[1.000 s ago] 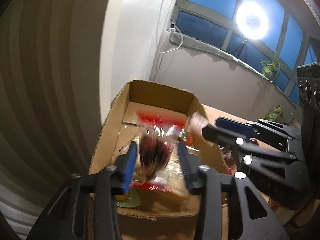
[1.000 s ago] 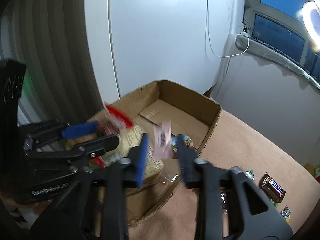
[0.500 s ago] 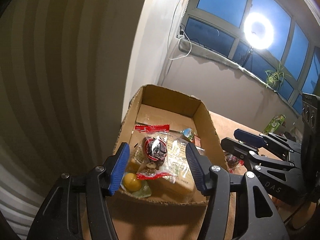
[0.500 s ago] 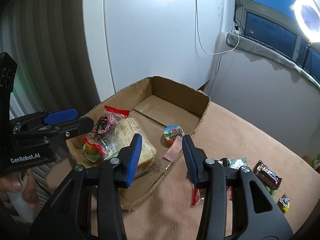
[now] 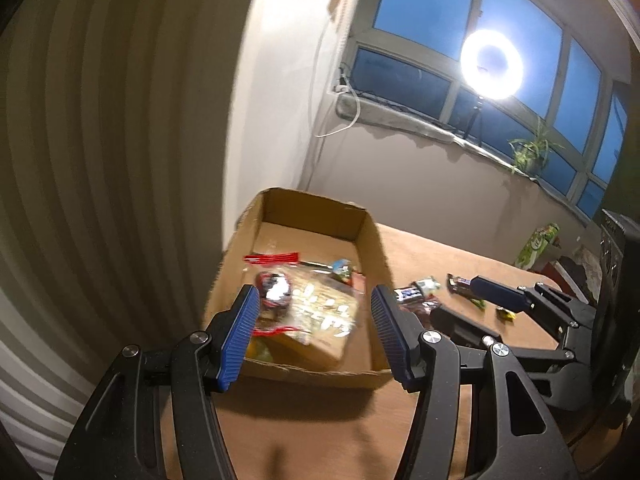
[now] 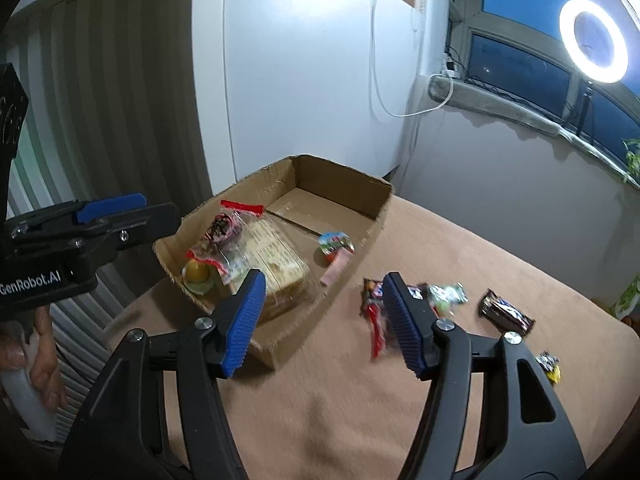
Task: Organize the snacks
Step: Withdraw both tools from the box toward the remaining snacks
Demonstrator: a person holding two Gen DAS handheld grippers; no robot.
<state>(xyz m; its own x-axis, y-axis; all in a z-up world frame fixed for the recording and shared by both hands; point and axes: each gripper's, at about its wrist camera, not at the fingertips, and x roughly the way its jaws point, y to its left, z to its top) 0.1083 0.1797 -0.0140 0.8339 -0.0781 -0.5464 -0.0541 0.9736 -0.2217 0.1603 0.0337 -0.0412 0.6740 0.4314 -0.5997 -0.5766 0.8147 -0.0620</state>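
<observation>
Hovering before the box rim, both grippers' fingers spread, pinching nothing.

A matt, rough-edged corrugated cardboard box holds glossy clear plastic snack bags, shiny foil wrappers lie on the bench's soft tan cloth, and ribbed blue rubbery pads line the black plastic hand-held gripper.

1. "GenRobot.AI", white print on the black body of the left gripper, left of the right gripper's fingers.
2. Dark bar wrapper right of the right fingers: white lettering, too blurred to read.
3. Printed packet in the box ahead: text unreadable.
</observation>
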